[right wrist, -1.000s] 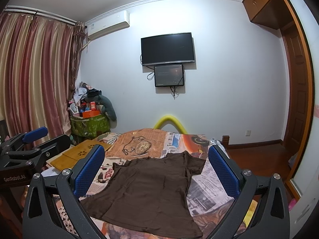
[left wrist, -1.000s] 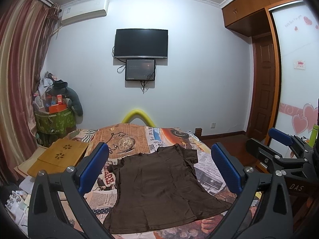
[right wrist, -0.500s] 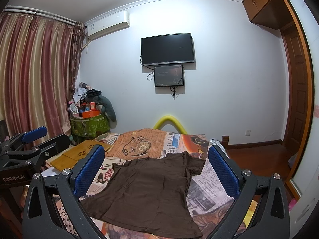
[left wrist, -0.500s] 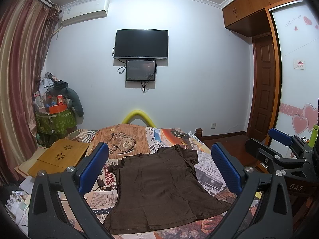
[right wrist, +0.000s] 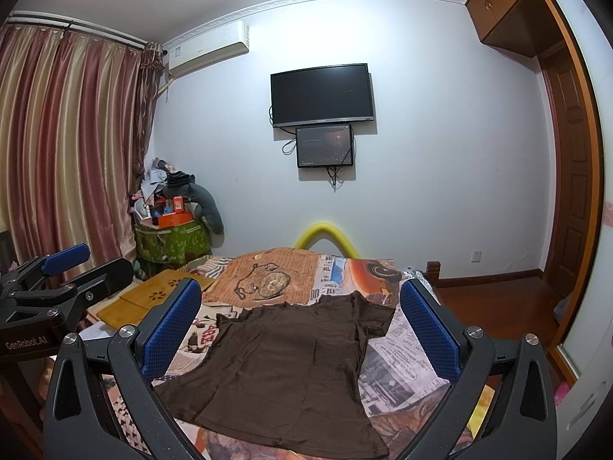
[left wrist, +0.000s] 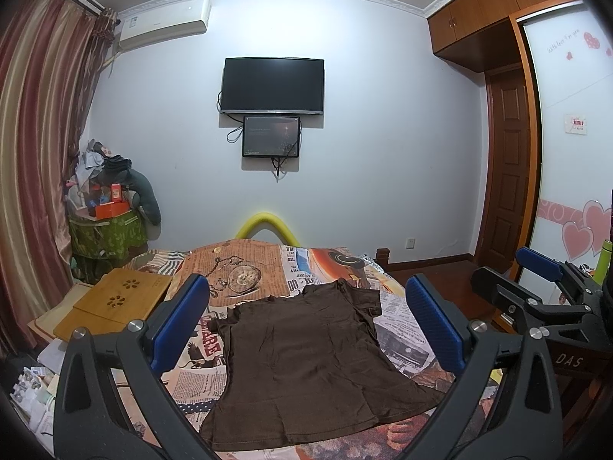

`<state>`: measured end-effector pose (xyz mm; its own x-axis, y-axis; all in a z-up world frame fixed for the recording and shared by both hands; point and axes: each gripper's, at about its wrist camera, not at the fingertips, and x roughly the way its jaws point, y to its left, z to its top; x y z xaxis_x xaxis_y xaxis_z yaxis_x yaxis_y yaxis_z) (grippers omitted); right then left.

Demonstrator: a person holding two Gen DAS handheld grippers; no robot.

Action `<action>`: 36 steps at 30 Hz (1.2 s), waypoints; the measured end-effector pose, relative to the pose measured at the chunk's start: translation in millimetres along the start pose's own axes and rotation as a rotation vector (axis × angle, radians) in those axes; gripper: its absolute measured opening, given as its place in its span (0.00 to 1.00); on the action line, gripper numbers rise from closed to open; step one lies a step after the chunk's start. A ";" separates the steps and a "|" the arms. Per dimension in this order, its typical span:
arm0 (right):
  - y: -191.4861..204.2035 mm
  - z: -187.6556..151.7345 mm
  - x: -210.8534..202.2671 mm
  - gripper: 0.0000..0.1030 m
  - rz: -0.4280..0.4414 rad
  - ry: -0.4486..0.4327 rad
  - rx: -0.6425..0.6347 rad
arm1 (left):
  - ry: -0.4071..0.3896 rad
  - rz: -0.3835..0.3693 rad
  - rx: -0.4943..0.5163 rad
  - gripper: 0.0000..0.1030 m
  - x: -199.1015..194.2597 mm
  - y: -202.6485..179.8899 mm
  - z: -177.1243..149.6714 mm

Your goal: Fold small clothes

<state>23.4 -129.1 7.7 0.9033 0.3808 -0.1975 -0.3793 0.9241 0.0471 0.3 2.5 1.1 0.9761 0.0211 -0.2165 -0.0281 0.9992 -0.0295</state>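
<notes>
A small dark brown T-shirt (left wrist: 306, 360) lies spread flat on the bed, neck toward the far wall, hem nearest me; it also shows in the right wrist view (right wrist: 287, 364). My left gripper (left wrist: 306, 326) is open and empty, held above the near end of the shirt. My right gripper (right wrist: 299, 326) is open and empty too, above the shirt. The right gripper shows at the right edge of the left wrist view (left wrist: 536, 287), and the left gripper at the left edge of the right wrist view (right wrist: 57, 280).
The bed has a newspaper-print cover (left wrist: 245, 276). A wooden lap tray (left wrist: 115, 303) lies at the bed's left side. A green box piled with clutter (left wrist: 107, 237) stands in the left corner by the curtains. A TV (left wrist: 274, 86) hangs on the far wall. A wardrobe (left wrist: 567, 191) is on the right.
</notes>
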 end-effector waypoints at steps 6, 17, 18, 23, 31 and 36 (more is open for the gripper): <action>-0.6 0.4 0.3 1.00 0.001 0.000 -0.001 | 0.000 0.001 0.000 1.00 -0.4 -0.3 0.1; -3.4 -2.8 8.0 1.00 -0.005 0.016 0.003 | 0.029 0.006 -0.019 1.00 15.0 5.6 2.0; -3.7 -3.5 9.6 1.00 -0.006 0.021 0.003 | 0.033 0.006 -0.020 1.00 17.3 6.4 1.5; -7.8 -8.6 24.4 1.00 -0.015 0.051 0.000 | 0.068 0.013 -0.020 1.00 44.0 14.2 0.6; -30.8 -21.0 76.1 1.00 -0.046 0.143 0.005 | 0.139 0.063 -0.011 1.00 107.9 31.6 -11.1; -48.7 -34.9 118.1 1.00 -0.077 0.226 0.005 | 0.208 0.121 0.002 1.00 161.5 48.5 -25.6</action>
<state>141.5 -130.3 -52.0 0.8615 0.2924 -0.4152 -0.3090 0.9506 0.0282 151.1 53.5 -60.4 0.9003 0.1331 -0.4145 -0.1415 0.9899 0.0107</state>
